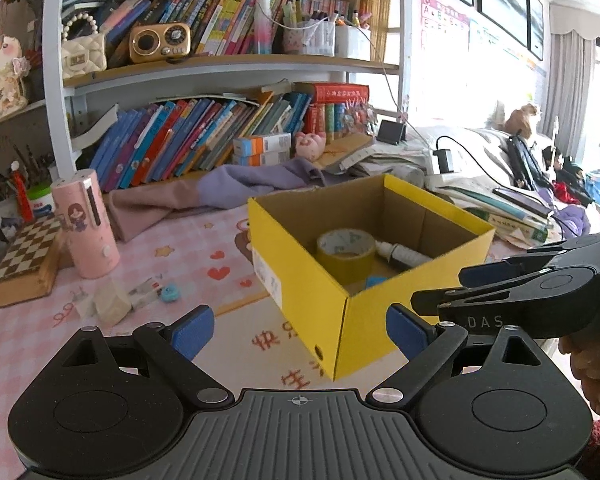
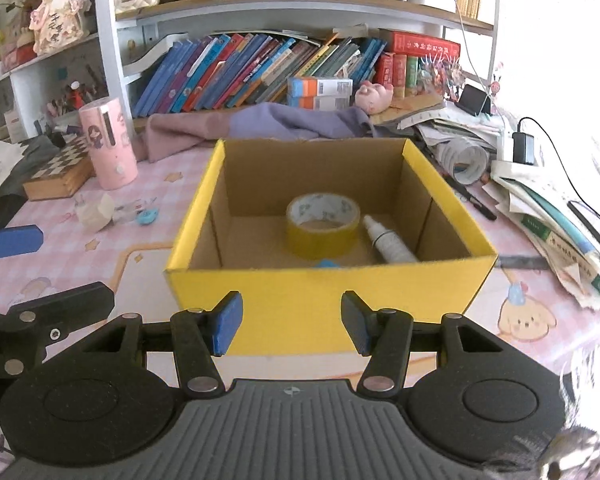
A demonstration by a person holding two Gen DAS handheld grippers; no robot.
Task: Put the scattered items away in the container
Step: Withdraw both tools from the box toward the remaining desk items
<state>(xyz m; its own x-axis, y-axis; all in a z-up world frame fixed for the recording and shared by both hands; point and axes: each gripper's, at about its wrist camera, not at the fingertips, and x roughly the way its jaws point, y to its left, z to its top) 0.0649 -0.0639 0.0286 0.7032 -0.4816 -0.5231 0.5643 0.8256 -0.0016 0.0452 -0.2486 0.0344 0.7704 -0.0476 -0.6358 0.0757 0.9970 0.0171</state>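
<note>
A yellow cardboard box point(image 1: 308, 276) point(image 2: 328, 296) stands open on the pink desk mat. Inside lie a yellow tape roll point(image 1: 346, 254) point(image 2: 323, 226), a white bottle point(image 1: 400, 255) point(image 2: 388, 240) and a small blue item point(image 1: 376, 281) point(image 2: 327, 263). Left of the box lie a cream folded paper piece point(image 1: 108, 304) point(image 2: 96, 210), a clear plastic item point(image 1: 144, 292) point(image 2: 130, 210) and a blue clip point(image 1: 169, 293) point(image 2: 147, 216). My left gripper point(image 1: 299, 332) is open and empty near the box's front corner. My right gripper point(image 2: 292, 328) is open and empty before the box's front wall.
A pink cylinder point(image 1: 87, 224) point(image 2: 108, 144) and a chessboard box point(image 1: 24, 260) point(image 2: 60, 172) stand at the left. Purple cloth point(image 1: 228, 188) point(image 2: 260, 124) lies behind the box. Book and paper piles point(image 1: 496, 208) point(image 2: 552, 216) lie at the right. Bookshelves point(image 1: 220, 64) rise behind.
</note>
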